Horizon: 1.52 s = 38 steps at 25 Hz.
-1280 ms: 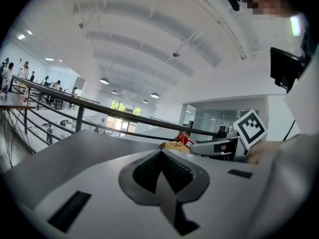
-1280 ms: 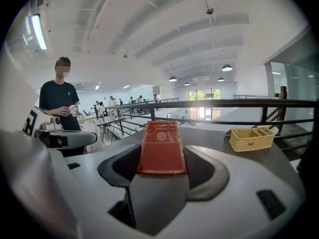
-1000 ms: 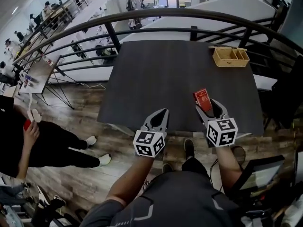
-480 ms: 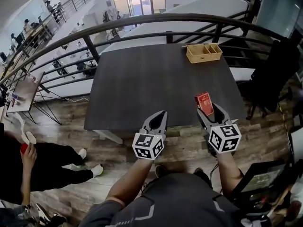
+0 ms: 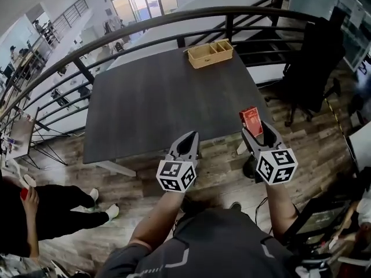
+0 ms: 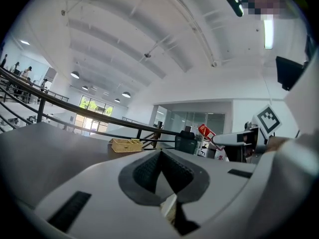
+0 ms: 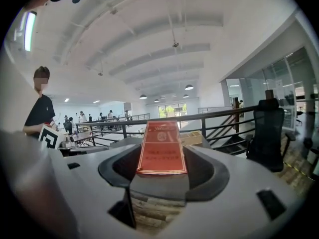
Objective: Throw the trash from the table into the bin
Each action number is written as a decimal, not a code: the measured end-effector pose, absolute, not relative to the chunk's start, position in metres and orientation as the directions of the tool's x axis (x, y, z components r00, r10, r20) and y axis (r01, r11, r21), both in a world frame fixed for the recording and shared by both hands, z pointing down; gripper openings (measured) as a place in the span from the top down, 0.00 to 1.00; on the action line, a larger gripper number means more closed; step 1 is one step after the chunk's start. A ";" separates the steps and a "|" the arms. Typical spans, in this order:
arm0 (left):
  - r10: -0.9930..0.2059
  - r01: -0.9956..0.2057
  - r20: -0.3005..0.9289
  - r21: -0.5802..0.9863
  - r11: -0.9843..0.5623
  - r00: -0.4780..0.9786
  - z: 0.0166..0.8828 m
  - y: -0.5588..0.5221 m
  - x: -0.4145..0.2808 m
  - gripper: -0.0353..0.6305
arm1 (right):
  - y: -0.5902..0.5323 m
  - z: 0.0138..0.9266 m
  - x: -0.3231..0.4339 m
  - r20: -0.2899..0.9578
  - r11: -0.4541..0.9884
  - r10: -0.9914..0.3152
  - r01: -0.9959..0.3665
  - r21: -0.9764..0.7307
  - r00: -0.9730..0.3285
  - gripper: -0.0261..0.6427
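Observation:
A flat red packet [image 5: 251, 120] stands upright between the jaws of my right gripper [image 5: 255, 133], which is shut on it above the near right corner of the dark table [image 5: 162, 103]. In the right gripper view the red packet [image 7: 160, 148] fills the gap of that gripper [image 7: 160, 167]. My left gripper [image 5: 190, 139] hovers at the table's near edge, shut and holding nothing. Seen from the left gripper [image 6: 159, 156], the red packet [image 6: 205, 131] is at the right. No bin shows in any view.
A wooden compartment tray [image 5: 210, 53] sits at the table's far edge by the black railing [image 5: 145, 26]. A black office chair [image 5: 313, 57] stands to the right. A person in black [image 5: 35, 213] stands on the plank floor at lower left.
The view has swung to the right, so the table and tray have slid left in the picture. Both grippers keep their pose, and the red packet stays clamped.

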<state>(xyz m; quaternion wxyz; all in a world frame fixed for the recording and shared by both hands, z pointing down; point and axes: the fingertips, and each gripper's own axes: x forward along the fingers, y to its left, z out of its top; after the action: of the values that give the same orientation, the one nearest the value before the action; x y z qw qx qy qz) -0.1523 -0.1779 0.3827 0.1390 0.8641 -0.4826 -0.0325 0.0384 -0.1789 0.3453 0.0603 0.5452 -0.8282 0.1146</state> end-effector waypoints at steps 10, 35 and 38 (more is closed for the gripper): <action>-0.810 -0.801 0.095 0.251 -0.543 0.579 0.389 -0.159 0.010 0.93 | -0.149 0.364 0.219 0.237 0.274 -0.921 -0.947 -0.170 -0.309 0.54; -0.474 -0.610 0.414 0.307 -0.731 0.777 0.676 -0.198 0.187 0.93 | -0.152 0.672 0.358 0.548 -0.039 -0.831 -0.973 -0.226 -0.094 0.54; -0.439 -0.609 0.465 0.324 -0.724 0.769 0.724 -0.206 0.195 0.93 | -0.157 0.721 0.359 0.589 -0.048 -0.802 -0.973 -0.227 -0.098 0.54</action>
<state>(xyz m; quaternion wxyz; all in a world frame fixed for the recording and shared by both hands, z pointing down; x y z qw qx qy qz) 0.1951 -0.2058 0.7238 0.2350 0.9107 -0.2875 0.1811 0.3585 -0.1567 0.7206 0.1401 0.6568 -0.6756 0.3042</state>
